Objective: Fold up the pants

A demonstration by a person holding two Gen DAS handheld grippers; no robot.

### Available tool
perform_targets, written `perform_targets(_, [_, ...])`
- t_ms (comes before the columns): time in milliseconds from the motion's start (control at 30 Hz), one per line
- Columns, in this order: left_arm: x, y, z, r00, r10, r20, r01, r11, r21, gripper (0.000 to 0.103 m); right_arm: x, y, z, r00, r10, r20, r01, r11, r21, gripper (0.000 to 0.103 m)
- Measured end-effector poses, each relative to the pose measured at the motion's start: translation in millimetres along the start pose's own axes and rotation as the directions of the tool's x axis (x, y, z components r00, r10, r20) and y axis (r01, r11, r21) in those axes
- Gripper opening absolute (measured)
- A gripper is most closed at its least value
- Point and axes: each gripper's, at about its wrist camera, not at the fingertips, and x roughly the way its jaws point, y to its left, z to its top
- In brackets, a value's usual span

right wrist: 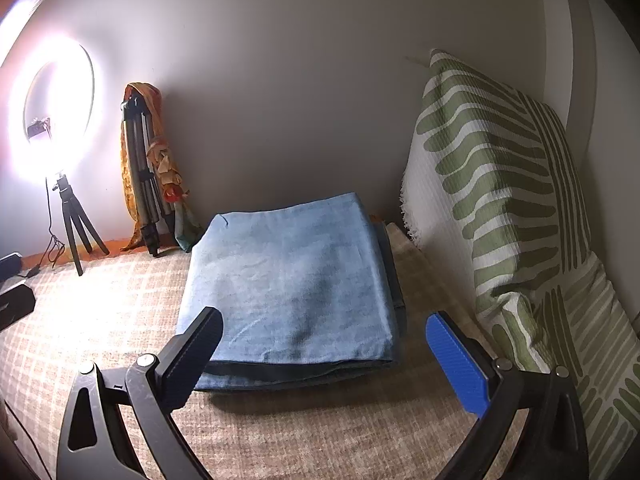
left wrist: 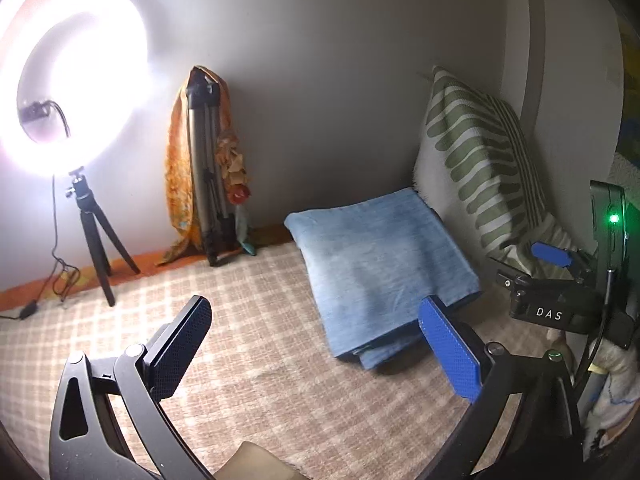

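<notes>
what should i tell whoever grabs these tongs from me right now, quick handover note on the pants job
Left tongs: open, nothing between them, over the checked blanket beside the pants.
Right tongs: open, nothing gripped, just short of the near edge of the pants.
Pants: blue, folded into a flat stacked rectangle on the blanket, next to the green striped pillow by the wall.
Done: the folds look finished; the layers lie roughly squared, no leg hanging out.
Left: probably nothing beyond tidying the near edge, where the lower layers peek out a little. Keep clear of the ring light on its tripod.
</notes>
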Motion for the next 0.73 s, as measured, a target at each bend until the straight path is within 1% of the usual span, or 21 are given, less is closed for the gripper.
perform_targets(400, [3,-2,-3,1.000,-0.014,-0.020,0.014,1.000,-0.007,0.103,2,-8,-8,1.000,0.001,-0.017,-0.001,0.999,0.032,0.103])
perform_targets(600, [0,-5,-3,1.000,-0.008,0.011,0.008,1.000,0.011,0.103,4,-11,-10,1.000,0.001,-0.023,0.000,0.999,0.041,0.103])
perform_targets(733, [0,-7,-4,1.000,-0.011,0.008,0.011,1.000,0.019,0.103,5,-14,-11,1.000,-0.004,-0.026,0.005,0.999,0.048,0.103])
